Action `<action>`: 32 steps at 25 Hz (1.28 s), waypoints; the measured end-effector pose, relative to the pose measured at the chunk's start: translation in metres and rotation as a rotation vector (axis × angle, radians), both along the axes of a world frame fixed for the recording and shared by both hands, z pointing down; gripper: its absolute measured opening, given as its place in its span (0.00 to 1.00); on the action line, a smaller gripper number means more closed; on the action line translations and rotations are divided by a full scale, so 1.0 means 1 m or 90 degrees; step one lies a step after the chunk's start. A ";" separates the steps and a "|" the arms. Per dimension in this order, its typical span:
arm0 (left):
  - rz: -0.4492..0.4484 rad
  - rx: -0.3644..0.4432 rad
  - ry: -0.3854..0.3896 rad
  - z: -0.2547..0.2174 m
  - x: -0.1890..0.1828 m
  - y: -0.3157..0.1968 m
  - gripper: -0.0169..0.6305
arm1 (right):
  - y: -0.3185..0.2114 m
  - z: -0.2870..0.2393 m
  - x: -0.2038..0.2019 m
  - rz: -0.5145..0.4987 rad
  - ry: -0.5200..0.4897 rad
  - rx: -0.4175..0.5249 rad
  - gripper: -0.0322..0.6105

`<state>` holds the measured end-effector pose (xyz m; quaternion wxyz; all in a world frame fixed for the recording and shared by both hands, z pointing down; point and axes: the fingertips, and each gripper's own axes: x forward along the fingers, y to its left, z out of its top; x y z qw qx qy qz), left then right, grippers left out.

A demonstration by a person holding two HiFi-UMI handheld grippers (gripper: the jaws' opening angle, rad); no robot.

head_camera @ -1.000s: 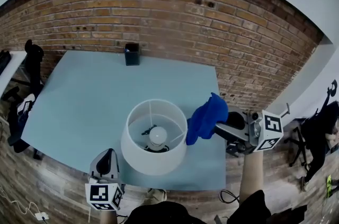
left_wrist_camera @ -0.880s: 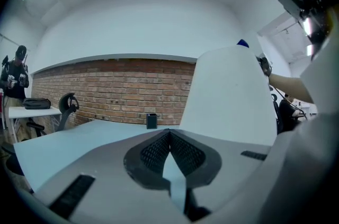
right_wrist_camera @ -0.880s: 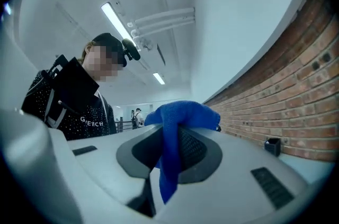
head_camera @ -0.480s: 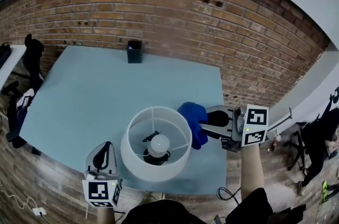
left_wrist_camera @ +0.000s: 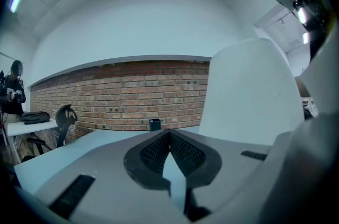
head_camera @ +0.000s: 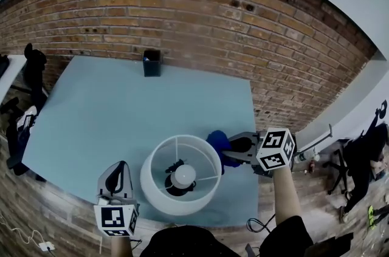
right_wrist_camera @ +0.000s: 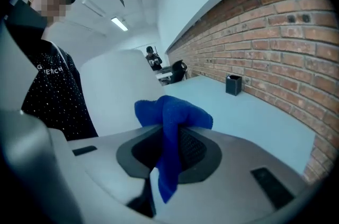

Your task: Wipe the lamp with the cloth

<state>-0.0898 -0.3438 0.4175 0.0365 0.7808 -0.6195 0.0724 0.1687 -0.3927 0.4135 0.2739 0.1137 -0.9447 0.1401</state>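
Note:
A lamp with a white drum shade (head_camera: 181, 174) stands near the front edge of the pale blue table (head_camera: 121, 104), its bulb (head_camera: 183, 175) visible from above. My right gripper (head_camera: 226, 149) is shut on a blue cloth (head_camera: 216, 142), which presses against the shade's right side. In the right gripper view the cloth (right_wrist_camera: 170, 121) bulges out between the jaws just short of the shade (right_wrist_camera: 119, 88). My left gripper (head_camera: 117, 184) is shut and holds nothing, low at the shade's front left. The shade (left_wrist_camera: 249, 91) fills the right of the left gripper view.
A small black box (head_camera: 151, 62) stands at the table's far edge against the brick wall (head_camera: 200, 25). Black office chairs (head_camera: 33, 67) stand off the table's left side. A cable (head_camera: 258, 225) lies on the floor by the table's right front corner.
My right gripper has carried the cloth left and down, from beside the shade's upper right to against its right side. The left gripper has stayed in place.

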 end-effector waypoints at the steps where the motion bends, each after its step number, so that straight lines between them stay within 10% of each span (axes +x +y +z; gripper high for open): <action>1: -0.001 0.004 -0.002 -0.004 -0.002 -0.003 0.04 | -0.003 -0.014 -0.003 -0.008 -0.015 0.006 0.15; 13: -0.011 0.046 -0.012 -0.035 -0.014 -0.043 0.04 | -0.013 -0.182 -0.065 -0.209 -0.240 0.039 0.15; 32: -0.031 0.026 -0.015 -0.016 -0.014 -0.031 0.04 | -0.061 0.004 -0.113 -0.184 -0.028 -0.123 0.15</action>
